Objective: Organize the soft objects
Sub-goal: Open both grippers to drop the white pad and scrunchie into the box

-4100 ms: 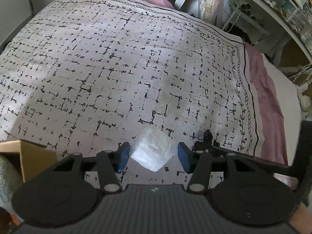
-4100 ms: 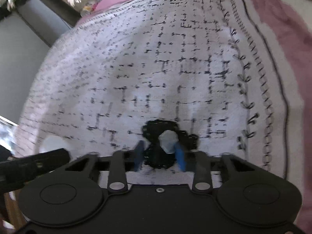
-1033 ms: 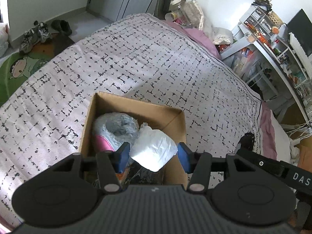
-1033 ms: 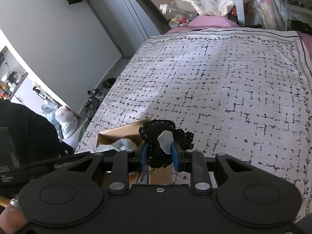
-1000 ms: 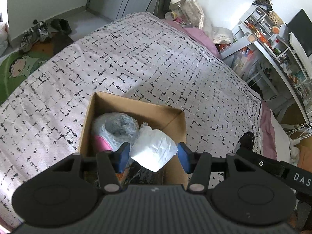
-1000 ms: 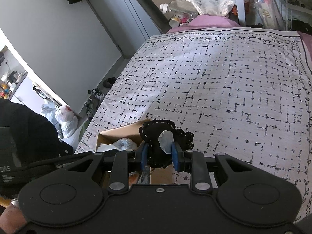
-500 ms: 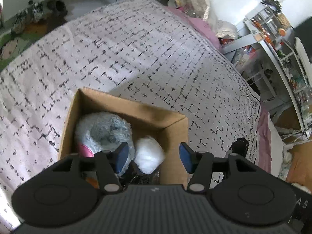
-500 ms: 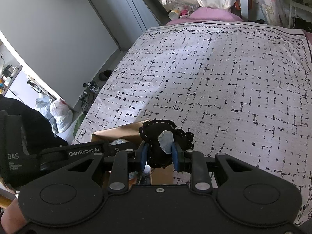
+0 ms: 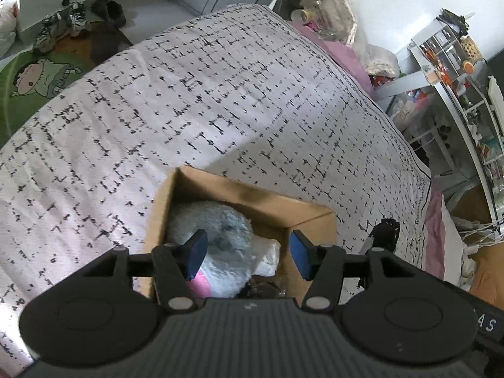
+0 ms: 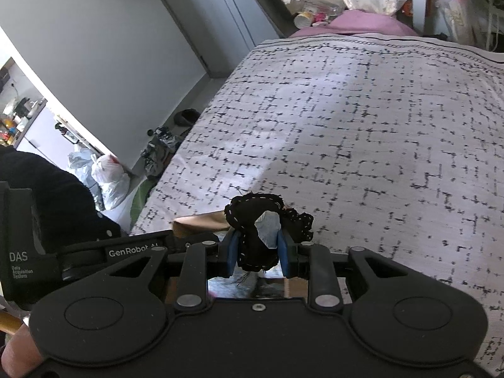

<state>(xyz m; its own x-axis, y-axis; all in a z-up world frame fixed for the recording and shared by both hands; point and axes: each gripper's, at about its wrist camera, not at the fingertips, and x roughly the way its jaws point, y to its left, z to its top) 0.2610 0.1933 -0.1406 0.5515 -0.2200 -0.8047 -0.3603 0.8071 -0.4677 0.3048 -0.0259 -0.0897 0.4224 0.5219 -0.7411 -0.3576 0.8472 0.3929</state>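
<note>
Item, black stitched fabric piece with a pale patch (image 10: 258, 236): between the loosening blue pads of the right claw (image 10: 256, 253), directly above the open brown cardboard box (image 9: 252, 198) on the bed; left claw (image 9: 249, 253) spread, empty.

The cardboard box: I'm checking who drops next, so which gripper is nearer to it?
Left. The left gripper hangs open directly above the cardboard box; the right gripper, with the black fabric piece between its jaws, sits beside the box's edge.
</note>
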